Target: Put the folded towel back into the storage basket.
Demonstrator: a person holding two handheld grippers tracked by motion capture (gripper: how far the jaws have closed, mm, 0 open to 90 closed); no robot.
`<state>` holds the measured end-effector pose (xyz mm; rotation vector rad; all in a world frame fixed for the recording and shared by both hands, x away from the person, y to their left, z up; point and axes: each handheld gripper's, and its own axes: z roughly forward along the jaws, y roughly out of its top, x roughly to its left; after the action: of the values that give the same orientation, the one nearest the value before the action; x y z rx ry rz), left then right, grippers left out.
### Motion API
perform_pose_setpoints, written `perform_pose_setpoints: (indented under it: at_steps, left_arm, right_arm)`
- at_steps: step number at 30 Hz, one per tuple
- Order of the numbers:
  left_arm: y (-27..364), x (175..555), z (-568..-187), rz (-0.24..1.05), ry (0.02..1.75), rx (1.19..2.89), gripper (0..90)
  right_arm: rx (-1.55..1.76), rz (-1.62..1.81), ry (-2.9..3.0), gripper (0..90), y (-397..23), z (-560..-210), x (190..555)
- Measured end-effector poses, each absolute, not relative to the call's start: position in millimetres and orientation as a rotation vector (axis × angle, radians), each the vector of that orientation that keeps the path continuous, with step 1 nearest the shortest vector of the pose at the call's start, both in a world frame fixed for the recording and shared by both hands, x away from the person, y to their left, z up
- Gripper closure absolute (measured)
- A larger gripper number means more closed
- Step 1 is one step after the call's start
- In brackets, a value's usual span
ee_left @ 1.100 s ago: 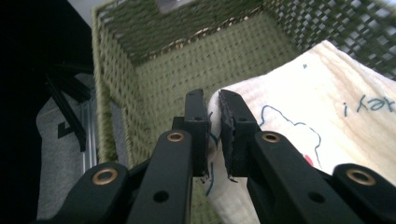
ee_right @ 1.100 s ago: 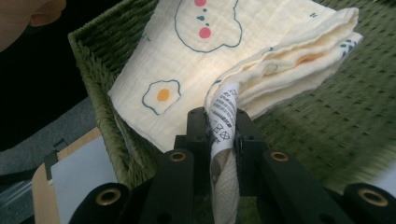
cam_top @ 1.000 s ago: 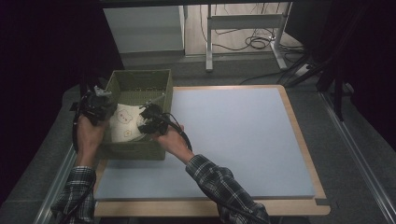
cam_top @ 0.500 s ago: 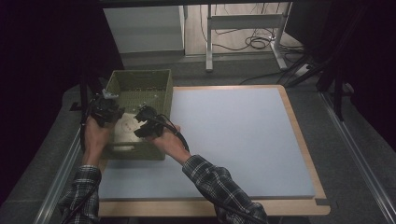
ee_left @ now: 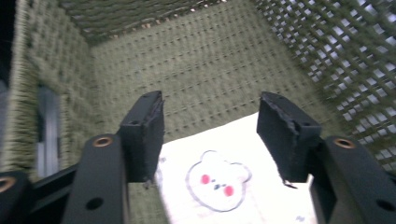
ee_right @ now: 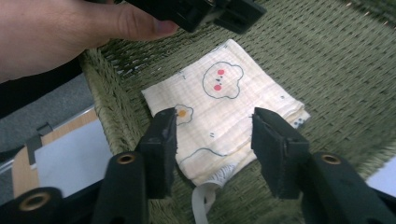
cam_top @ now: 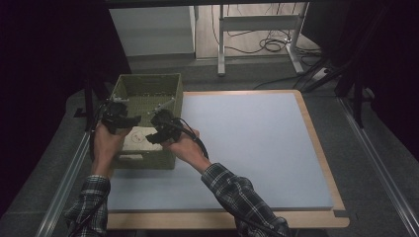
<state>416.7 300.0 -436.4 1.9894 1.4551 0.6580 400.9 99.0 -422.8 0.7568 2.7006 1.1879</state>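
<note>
- Folded cloth (ee_right: 224, 109): a pale yellow square with bear and egg prints, lying flat on the floor of the green woven basket (cam_top: 148, 86), at the end nearest me and close to the near wall; a white label tab trails from its near edge
- Cloth, long axis: folded almost square, so I see no marked long axis; in the right gripper view its corners point away from me and toward me
- My right gripper (ee_right: 212, 140): jaws have just been opening and now stand at a middling gap, one to each side of the cloth's near corner and above it; the pads press on nothing
- My left gripper (ee_left: 210, 135): jaws have likewise just been opening; they frame the bear print from above, with the cloth below and slightly ahead, and grip nothing
- Deciding relation: the cloth lies straight below and just ahead of both pairs of jaws; I judge the right gripper nearer to the cloth's near corner and the left nearer to its middle
- Judgement: the cloth appears placed and let go, so the coming move calls for a straight lift clear of the basket walls
- Surroundings: the basket sits at the left edge of the blue-grey mat (cam_top: 257, 148); my hands (cam_top: 106, 143) reach over its near wall
</note>
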Motion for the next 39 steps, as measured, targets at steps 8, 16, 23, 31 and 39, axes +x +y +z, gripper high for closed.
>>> perform_pose_setpoints:
  at_steps: [8, 16, 23, 31, 39]
  left_arm:
    - [295.6, 419.3, -437.3, 0.578, 1.465, 1.942, 27.3]
    - [288.1, 420.0, -433.9, 0.546, 1.455, 1.907, 17.9]
    - [277.3, 421.1, -430.6, 0.523, 1.44, 1.915, 14.7]
    - [262.9, 424.8, -427.3, 0.504, 1.408, 1.924, 10.3]
    - [246.5, 426.8, -420.9, 0.47, 1.378, 1.922, 9.1]
  right_arm:
    - [0.689, 1.2, 2.671, 35.5, 86.4, -416.3, 398.1]
    - [0.677, 1.222, 2.629, 28.4, 65.6, -406.5, 399.2]
    - [0.689, 1.206, 2.61, 24.3, 43.8, -404.4, 401.6]
    - [0.721, 1.214, 2.602, 21.4, 18.9, -408.2, 402.4]
    - [0.738, 1.203, 2.601, 18.0, -9.8, -413.6, 401.7]
